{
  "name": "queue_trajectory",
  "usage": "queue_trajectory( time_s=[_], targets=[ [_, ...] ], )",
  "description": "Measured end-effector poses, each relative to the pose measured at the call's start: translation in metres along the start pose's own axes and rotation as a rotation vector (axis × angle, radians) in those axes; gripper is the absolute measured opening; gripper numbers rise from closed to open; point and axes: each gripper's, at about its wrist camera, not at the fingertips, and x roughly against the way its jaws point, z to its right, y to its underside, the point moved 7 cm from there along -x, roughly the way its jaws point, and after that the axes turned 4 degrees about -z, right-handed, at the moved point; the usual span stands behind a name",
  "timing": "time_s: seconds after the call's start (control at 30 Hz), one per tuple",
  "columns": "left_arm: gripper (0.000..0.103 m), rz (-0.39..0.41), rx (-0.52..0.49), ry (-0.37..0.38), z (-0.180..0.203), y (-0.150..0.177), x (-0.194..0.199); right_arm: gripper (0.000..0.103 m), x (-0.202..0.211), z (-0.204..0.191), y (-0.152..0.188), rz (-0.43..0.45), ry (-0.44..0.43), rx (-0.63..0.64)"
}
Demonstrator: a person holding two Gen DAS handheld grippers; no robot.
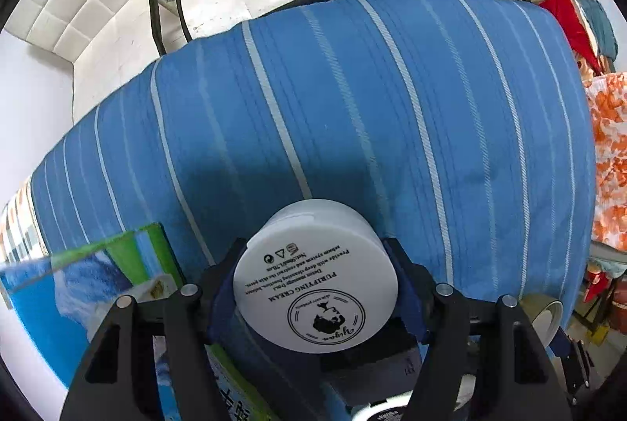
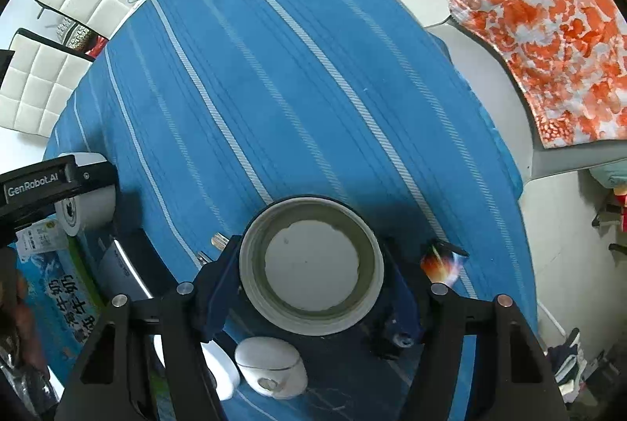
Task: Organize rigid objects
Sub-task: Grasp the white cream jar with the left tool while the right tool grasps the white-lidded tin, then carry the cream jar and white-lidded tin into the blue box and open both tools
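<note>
left hand-held gripper (image 1: 315,287): clamped on cream jar (image 1: 315,276)
right hand-held gripper (image 2: 311,274): clamped on lid (image 2: 311,268)
tip: probably line both up squarely before screwing together

I saw a white round cream jar (image 1: 315,276) held tipped on its side between my left tool's fingers, its flat base facing the camera, printed "PURIFYING CREAM" with a circular black logo. My right tool held a white round lid (image 2: 311,266) the same way, its hollow inside facing me, with a pale liner disc and a greenish ring. Both hung above the blue striped table (image 2: 298,68).
</note>
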Motion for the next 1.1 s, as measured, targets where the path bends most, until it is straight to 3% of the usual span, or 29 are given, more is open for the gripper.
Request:
queue_trajectory(
  time_s=[0.2,0.4,0.6,0.7,0.83,1.1],
  targets=[
    [0.066,0.041,-0.006,0.042,0.005,0.002,0.007,0.07,0.019,-0.004,0.006,0.035,0.0,0.015],
    [0.066,0.106,-0.03,0.093,0.015,0.023,0.039,0.07,0.052,-0.014,0.017,0.093,-0.012,0.077],
    [0.066,0.193,0.0,0.239,0.005,0.065,0.083,0.07,0.091,-0.027,0.047,0.13,-0.064,0.132],
    [0.066,0.233,0.046,0.311,-0.017,0.083,0.104,0.07,0.11,-0.037,0.064,0.154,-0.089,0.164],
    [0.066,0.3,0.117,0.354,-0.064,0.109,0.138,0.07,0.137,-0.072,0.098,0.181,-0.127,0.244],
    [0.066,0.39,0.222,0.276,-0.172,0.164,0.176,0.07,0.171,-0.188,0.169,0.236,-0.18,0.438]
  ],
)
